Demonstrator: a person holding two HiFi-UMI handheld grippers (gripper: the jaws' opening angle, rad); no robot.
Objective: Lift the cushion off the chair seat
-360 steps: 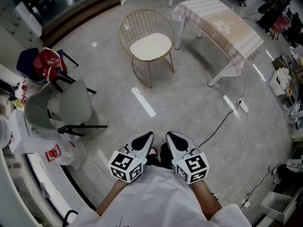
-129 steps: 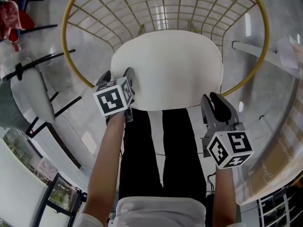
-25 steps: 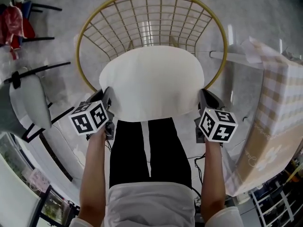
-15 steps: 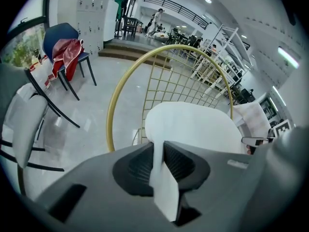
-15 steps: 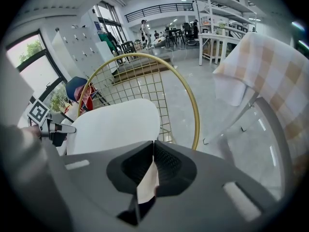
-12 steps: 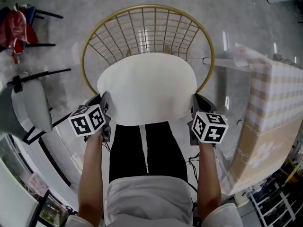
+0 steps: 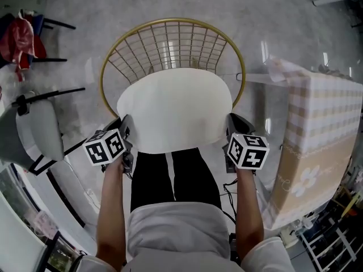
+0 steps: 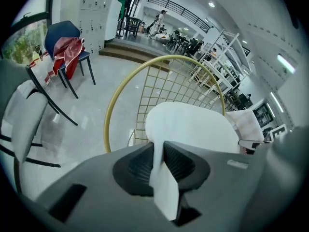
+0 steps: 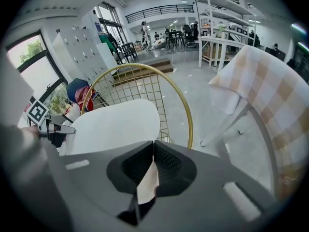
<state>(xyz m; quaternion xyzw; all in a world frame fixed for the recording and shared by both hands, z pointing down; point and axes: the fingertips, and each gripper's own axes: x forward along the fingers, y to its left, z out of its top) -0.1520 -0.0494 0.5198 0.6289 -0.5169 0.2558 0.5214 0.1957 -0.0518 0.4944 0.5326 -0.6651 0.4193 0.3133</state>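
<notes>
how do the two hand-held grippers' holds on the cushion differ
The left hand-held gripper pinches a thicker fold of the round white cushion, jaws wider; the right hand-held gripper pinches a thin edge, jaws nearly together. Left holds its left rim, right its right rim. Both grip it.

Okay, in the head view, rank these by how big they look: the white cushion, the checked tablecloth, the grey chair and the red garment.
1. checked tablecloth, even though the frame edge cuts it off
2. cushion, held up, so nearer the camera
3. grey chair
4. red garment
</notes>
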